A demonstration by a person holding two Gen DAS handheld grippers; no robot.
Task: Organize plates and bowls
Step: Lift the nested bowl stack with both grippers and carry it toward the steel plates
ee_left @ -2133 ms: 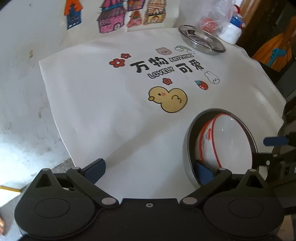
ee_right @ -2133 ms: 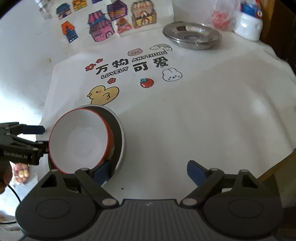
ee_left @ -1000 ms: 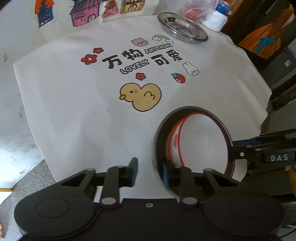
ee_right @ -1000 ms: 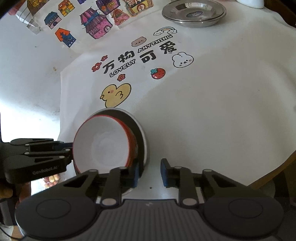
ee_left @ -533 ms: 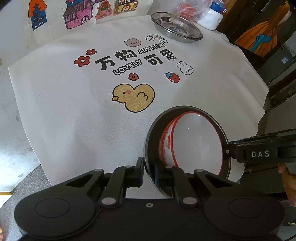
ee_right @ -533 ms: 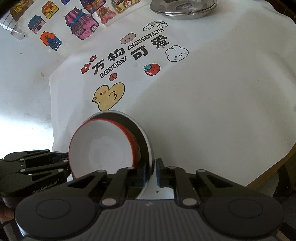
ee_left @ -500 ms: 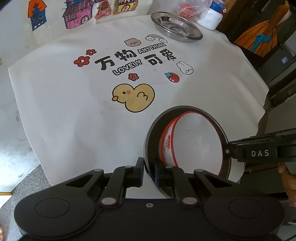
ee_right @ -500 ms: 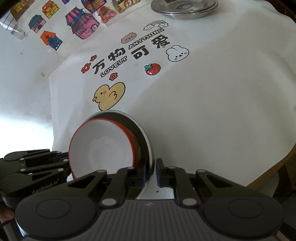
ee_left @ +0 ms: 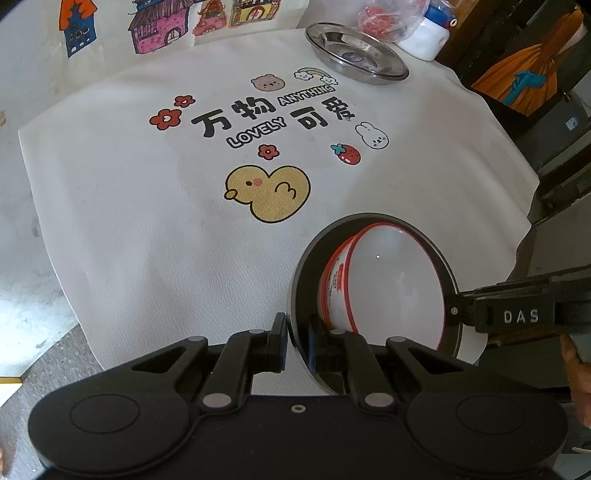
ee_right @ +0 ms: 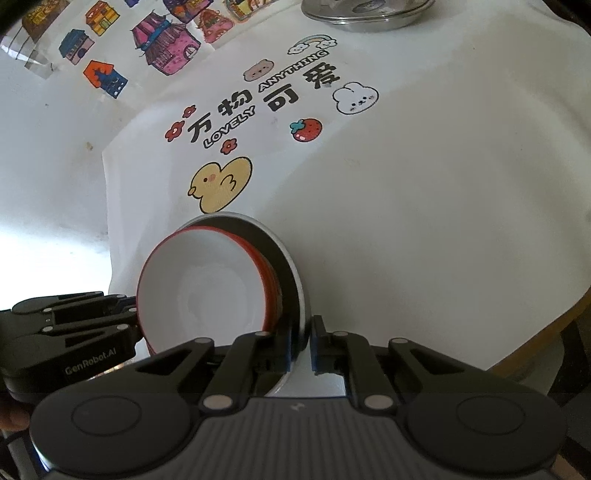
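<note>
White tablecloth (ee_left: 129,229), plate (ee_left: 301,266) between both tongs (ee_left: 297,341)

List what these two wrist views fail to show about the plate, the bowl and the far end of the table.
- Near edge of the metal plate: left wrist view, hidden behind the left gripper body.
- How many red-rimmed bowls are nested: both views, only stacked rims show.
- Far steel dish: right wrist view, cut off by the top edge.
- Red contents of the plastic bag: left wrist view, too blurred to identify.
- Right gripper fingers' contact: its own linkage covers the plate rim.
</note>
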